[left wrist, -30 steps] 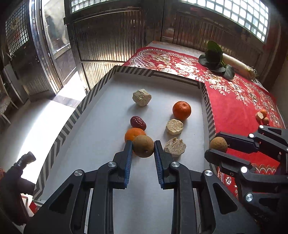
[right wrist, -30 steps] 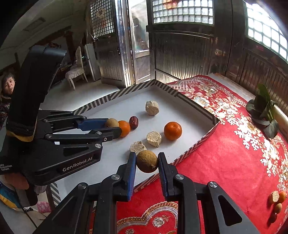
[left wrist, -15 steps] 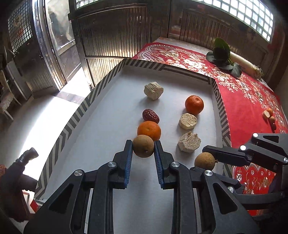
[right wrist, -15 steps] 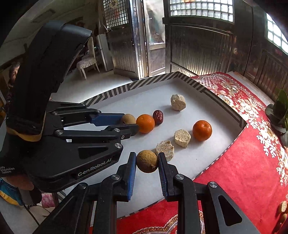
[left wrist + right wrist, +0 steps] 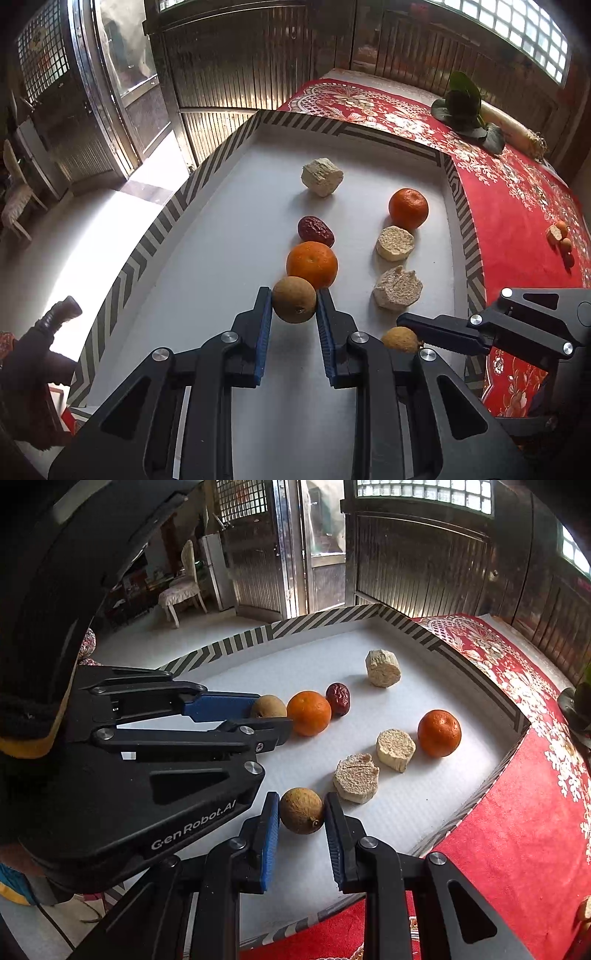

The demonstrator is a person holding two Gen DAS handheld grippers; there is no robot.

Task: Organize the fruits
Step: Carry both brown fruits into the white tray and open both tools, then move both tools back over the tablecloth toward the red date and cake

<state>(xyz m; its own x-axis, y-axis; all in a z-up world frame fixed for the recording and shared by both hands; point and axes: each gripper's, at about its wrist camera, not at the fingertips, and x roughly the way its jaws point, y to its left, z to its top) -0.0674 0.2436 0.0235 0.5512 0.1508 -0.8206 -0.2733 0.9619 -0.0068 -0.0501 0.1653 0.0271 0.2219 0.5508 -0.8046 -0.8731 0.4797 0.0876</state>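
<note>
Left gripper (image 5: 294,308): I have its blue pads pressed against a brown longan (image 5: 294,300), jaws narrow and holding it at the near end of the left row, touching or just short of the near orange (image 5: 312,264) at its 12 o'clock.

Right gripper (image 5: 301,814): jaws narrow around a second longan (image 5: 301,811); whether the far pad still touches it, I cannot tell. It sits low over the white floor of the tray (image 5: 229,646), the crumbly cake (image 5: 356,777) just beside it at 1 o'clock.

Left row: longan, orange, red date (image 5: 316,231), then a pale block (image 5: 321,176) well beyond at 12 o'clock, one file running away from me.

Right row: two cakes and the far orange (image 5: 439,733), lined the same way.

Why so: I judge each longan is being added to the near end of its row, so both files lengthen toward me.

Still outside: a few small fruits (image 5: 561,240) on the red cloth (image 5: 517,221), at 3 o'clock of the tray.

Next: opening both jaws gently, since round fruit may roll.
</note>
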